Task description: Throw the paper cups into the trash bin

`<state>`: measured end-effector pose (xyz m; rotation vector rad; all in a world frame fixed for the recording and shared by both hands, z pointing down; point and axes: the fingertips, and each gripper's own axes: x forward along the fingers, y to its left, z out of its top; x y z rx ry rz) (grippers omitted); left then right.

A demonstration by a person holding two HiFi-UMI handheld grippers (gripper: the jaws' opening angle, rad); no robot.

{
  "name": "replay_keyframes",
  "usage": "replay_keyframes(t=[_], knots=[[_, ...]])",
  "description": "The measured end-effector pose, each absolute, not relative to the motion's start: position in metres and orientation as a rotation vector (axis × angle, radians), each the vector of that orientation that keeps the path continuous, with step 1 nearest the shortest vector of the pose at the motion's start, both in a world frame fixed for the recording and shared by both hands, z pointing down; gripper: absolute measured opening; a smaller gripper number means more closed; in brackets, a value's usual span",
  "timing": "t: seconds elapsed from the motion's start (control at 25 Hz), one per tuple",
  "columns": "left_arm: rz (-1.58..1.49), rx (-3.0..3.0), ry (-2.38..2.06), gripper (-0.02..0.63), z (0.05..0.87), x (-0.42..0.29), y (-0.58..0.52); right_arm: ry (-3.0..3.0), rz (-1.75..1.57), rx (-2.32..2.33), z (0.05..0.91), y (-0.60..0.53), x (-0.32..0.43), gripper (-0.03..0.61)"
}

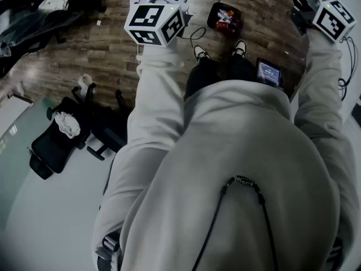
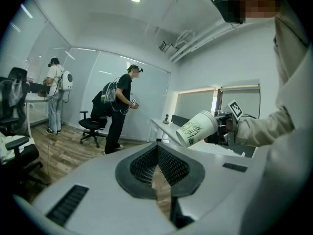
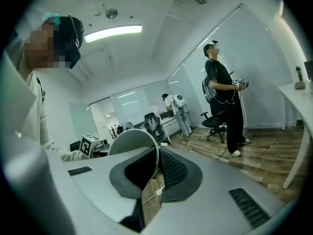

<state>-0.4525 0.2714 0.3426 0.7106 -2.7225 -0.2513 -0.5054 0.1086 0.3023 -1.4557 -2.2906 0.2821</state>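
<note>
A white paper cup (image 2: 198,128) with green print hangs tilted in the air, seen from the left gripper view, and my right gripper (image 2: 226,124) holds it by the rim. In the right gripper view the cup's round white wall (image 3: 133,143) fills the left jaw, with my right gripper (image 3: 157,161) shut on its edge. My left gripper (image 2: 157,153) is shut with nothing between its pads. In the head view only the marker cubes show, the left (image 1: 155,22) and the right (image 1: 334,17), both raised before my chest. No trash bin that I can be sure of is in view.
A small dark container (image 1: 224,17) with red and white bits lies on the wood floor by my shoes, with a tablet (image 1: 269,72) beside them. A black office chair (image 1: 56,145) stands at the left. A person in black (image 3: 222,102) and a white desk (image 3: 298,97) are nearby.
</note>
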Motion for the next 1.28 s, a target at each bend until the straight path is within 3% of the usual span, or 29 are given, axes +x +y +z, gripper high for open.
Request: replay_keyframes(t=[1.0, 1.28], knots=[[-0.506, 0.634, -2.459, -0.005, 0.767, -0.418, 0.263, -1.909, 0.066, -1.337, 0.769, 0.134, -0.433, 0.04], [-0.483, 0.671, -2.35, -0.005, 0.855, -0.399, 0.245, -1.818, -0.048, -1.347, 0.858, 0.13, -0.409, 0.04]])
